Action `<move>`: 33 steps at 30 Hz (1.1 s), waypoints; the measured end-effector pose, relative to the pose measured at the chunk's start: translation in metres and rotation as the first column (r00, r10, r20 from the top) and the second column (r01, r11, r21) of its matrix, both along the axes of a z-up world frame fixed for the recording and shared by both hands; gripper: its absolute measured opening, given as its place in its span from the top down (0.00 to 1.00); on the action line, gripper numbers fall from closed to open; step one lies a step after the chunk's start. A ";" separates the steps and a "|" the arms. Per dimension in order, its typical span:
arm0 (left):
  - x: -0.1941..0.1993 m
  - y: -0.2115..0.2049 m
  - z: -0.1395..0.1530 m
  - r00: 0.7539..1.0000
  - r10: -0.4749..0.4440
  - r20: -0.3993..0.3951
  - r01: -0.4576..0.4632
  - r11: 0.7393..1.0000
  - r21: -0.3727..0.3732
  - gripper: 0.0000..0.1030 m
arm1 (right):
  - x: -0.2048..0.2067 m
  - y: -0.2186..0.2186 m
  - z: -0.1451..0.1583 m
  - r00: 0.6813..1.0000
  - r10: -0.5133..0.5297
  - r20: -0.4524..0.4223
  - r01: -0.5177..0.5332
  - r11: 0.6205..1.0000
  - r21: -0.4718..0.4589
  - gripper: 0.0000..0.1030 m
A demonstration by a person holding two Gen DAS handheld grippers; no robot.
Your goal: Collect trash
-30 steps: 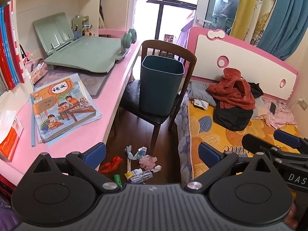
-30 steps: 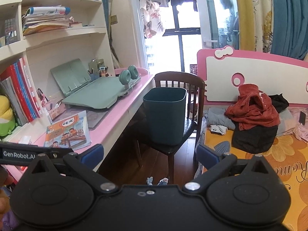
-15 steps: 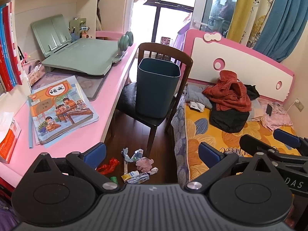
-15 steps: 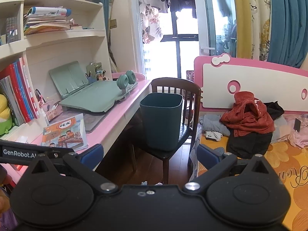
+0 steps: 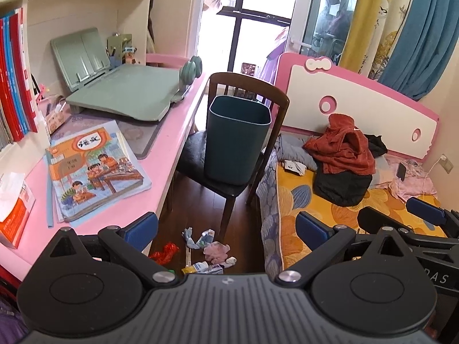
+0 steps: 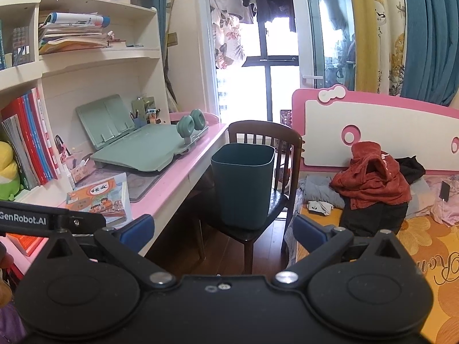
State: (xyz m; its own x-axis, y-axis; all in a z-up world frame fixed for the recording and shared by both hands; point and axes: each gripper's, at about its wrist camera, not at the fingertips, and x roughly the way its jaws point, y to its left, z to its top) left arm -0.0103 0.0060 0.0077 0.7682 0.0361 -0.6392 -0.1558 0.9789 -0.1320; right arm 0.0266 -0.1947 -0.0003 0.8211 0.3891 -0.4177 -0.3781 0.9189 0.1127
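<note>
Over the last second both views had lifted and pulled back. The floor trash (image 5: 205,250) slid lower before the left tool (image 5: 226,223), and the bin (image 5: 236,140) on the chair (image 5: 226,186) sat dead ahead. Both the left and right tool (image 6: 223,228) were spread apart, empty, so collecting looked not yet begun.

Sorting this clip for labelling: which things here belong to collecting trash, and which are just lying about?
For the job:
teal bin on the chair
floor litter
both open, empty tongs

Lying about:
textbook
red clothes
green reading stand
</note>
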 end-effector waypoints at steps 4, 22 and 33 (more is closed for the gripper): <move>-0.001 0.000 0.004 1.000 -0.018 0.018 0.018 1.000 0.000 0.00 | 0.004 0.000 0.002 1.000 0.010 -0.006 -0.010 1.000 0.001 0.00; 0.002 0.003 0.006 0.999 -0.045 0.021 0.045 0.999 0.003 0.00 | 0.009 0.009 0.005 0.999 0.035 -0.007 -0.035 0.999 0.035 0.00; 0.030 0.009 -0.011 0.998 -0.045 -0.050 0.044 0.999 -0.025 0.00 | 0.035 0.020 -0.004 0.995 0.070 -0.066 -0.069 0.998 0.013 0.00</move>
State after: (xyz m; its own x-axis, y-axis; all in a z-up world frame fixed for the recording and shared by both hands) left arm 0.0192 0.0147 -0.0033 0.7355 -0.0131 -0.6774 -0.1190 0.9818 -0.1481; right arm 0.0612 -0.1747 -0.0044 0.7623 0.4492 -0.4660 -0.4325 0.8891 0.1495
